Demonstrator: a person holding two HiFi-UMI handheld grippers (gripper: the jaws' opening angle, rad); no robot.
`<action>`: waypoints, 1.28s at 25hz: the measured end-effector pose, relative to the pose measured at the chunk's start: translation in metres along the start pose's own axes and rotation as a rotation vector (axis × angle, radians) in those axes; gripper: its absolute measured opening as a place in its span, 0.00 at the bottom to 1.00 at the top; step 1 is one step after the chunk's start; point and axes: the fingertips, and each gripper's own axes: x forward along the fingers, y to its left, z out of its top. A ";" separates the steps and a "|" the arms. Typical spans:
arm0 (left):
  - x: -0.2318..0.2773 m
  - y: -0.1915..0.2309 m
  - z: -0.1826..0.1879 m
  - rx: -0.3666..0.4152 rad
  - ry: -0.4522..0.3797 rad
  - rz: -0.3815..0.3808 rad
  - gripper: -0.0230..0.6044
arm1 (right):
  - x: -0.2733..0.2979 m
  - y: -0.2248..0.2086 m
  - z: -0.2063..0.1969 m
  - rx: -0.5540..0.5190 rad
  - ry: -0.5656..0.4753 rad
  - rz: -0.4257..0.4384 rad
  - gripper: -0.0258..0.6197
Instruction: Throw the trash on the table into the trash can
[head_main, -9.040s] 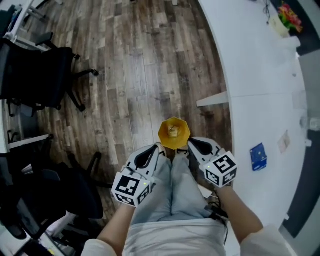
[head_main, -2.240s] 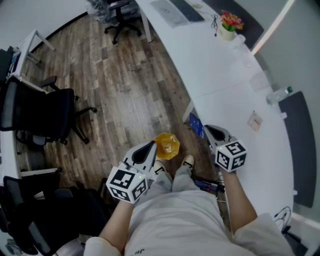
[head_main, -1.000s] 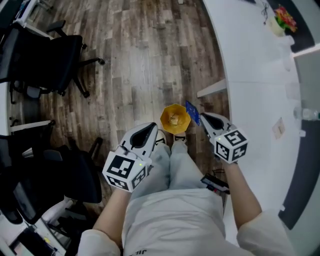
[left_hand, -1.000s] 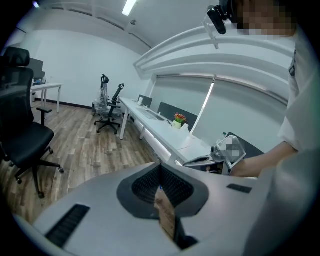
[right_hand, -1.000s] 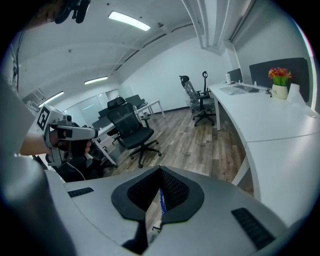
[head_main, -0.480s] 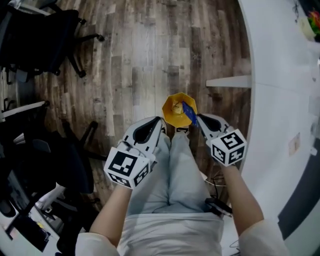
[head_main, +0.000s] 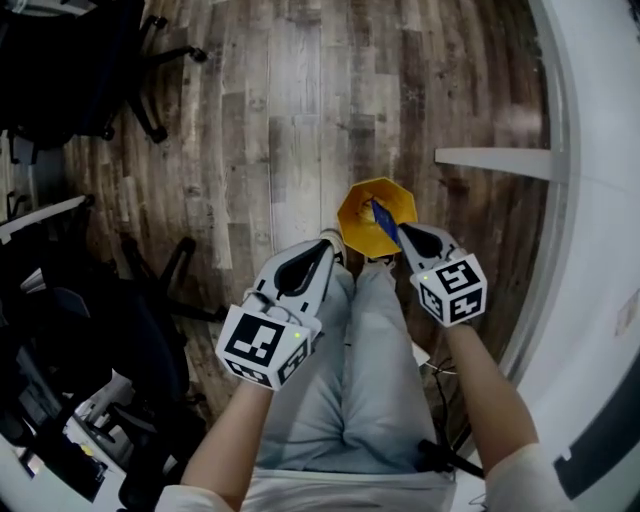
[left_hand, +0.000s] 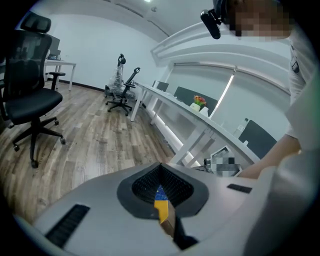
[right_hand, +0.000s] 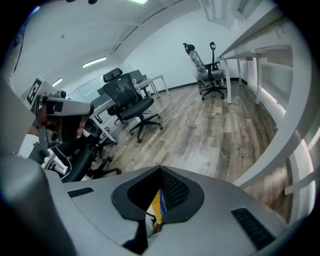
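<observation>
A dark plank floor (head_main: 280, 120) spreads out ahead of the left gripper (head_main: 328, 245) and the right gripper (head_main: 402, 232). Well off to the left gripper's left stands a black office chair (head_main: 60, 70). A second black chair (head_main: 90, 350) sits behind that gripper, also to its left. The person's pale trousers (head_main: 360, 390) run back between the two grippers. Far ahead of the left gripper and to its right is a pot of red flowers (left_hand: 198, 102), with parked swivel chairs (left_hand: 120, 92) far ahead. Ahead-left of the right gripper, black high-backed chairs (right_hand: 130, 107) stand by white desks (right_hand: 150, 82).

The right claw (head_main: 403, 233) hides most of the blue packet (head_main: 382, 220).
</observation>
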 end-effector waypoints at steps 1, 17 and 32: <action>0.002 0.003 -0.004 0.000 0.003 -0.002 0.04 | 0.008 -0.003 -0.006 -0.008 0.006 -0.003 0.09; 0.059 0.048 -0.069 -0.022 0.003 -0.005 0.04 | 0.107 -0.045 -0.111 -0.067 0.170 -0.039 0.09; 0.054 0.047 -0.069 -0.024 0.005 -0.008 0.04 | 0.110 -0.047 -0.129 -0.038 0.207 -0.052 0.37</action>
